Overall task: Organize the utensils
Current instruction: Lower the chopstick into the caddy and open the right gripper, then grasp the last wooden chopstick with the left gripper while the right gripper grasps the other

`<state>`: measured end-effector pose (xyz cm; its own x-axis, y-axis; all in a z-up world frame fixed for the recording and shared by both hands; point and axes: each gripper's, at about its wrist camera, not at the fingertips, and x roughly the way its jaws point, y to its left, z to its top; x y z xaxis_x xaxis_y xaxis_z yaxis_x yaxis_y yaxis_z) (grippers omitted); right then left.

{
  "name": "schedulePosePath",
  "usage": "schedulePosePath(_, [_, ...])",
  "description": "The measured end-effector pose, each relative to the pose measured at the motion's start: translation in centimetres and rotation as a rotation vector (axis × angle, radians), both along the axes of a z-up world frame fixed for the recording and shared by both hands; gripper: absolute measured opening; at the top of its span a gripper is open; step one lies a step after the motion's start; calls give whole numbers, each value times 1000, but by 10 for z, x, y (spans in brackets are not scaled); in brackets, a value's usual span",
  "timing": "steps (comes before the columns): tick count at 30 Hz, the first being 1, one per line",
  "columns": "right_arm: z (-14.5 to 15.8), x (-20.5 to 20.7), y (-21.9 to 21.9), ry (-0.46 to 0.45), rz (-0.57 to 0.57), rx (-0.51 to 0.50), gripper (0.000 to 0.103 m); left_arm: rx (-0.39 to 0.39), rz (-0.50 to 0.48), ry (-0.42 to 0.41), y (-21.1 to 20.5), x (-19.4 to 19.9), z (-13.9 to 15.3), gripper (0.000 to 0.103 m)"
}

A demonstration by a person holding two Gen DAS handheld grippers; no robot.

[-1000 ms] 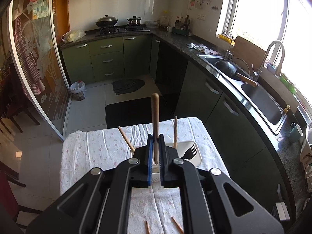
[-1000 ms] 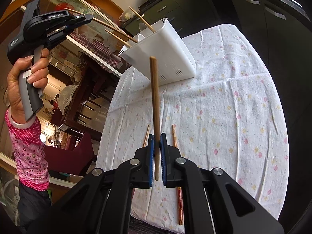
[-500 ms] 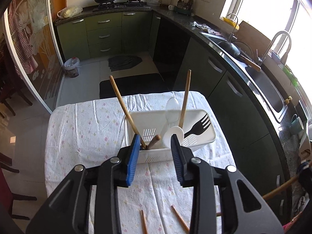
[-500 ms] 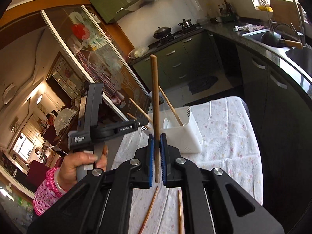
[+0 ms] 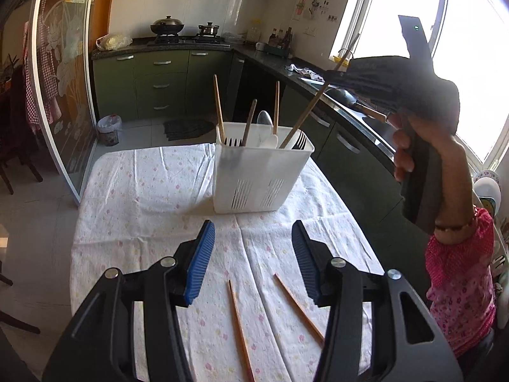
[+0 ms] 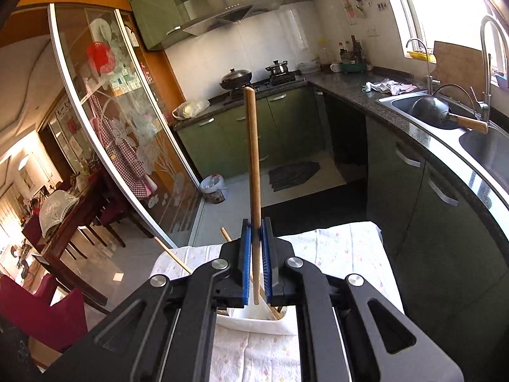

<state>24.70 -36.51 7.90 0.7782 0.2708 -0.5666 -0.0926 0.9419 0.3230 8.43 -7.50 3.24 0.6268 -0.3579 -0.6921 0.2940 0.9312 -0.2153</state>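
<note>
Now my right tool (image 6: 254,254) is clenched on a wooden-handled utensil (image 6: 253,159), whose lower end dips into the white caddy (image 5: 254,184) on the table (image 5: 143,191). From the left wrist view that same handle (image 5: 310,108) leans at a slant from the caddy's right compartment up toward my right hand (image 5: 423,146). My left tool (image 5: 253,261) is released, jaws wide apart, hanging low over the cloth just in front of the caddy and holding nothing.

As I judge it, the step in hand is dropping this utensil into the caddy. To do it well I should lower it until the head is well down in the compartment, bring the handle closer to upright so it does not lever the light caddy over, and only then ease the jaws apart. I should lift straight up afterward, so the pads do not catch the neighbouring handles.

Counting what I see: one caddy; inside it, three other wooden handles standing, one black fork (image 5: 300,141) at the right, other dark fork tines at the left, and one white spoon (image 5: 270,140). Two loose chopsticks (image 5: 240,328) lie on the cloth near my left tool, apart from each other; those look to be the next pick.
</note>
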Motion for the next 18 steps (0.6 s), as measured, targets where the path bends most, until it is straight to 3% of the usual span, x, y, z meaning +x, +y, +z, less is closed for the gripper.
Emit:
schedulePosePath(9, [-52,21,19,68,24,-62,8,-43,57,25,23,-42,-42,48])
schedulePosePath(13, [-59,13,24,71,31,-88,10,-51,67,44,24,-48,-50,48])
schedulePosePath(18, [-56,-16,23,59,40,-74,11,-46,9,134,11,-39,-65,48])
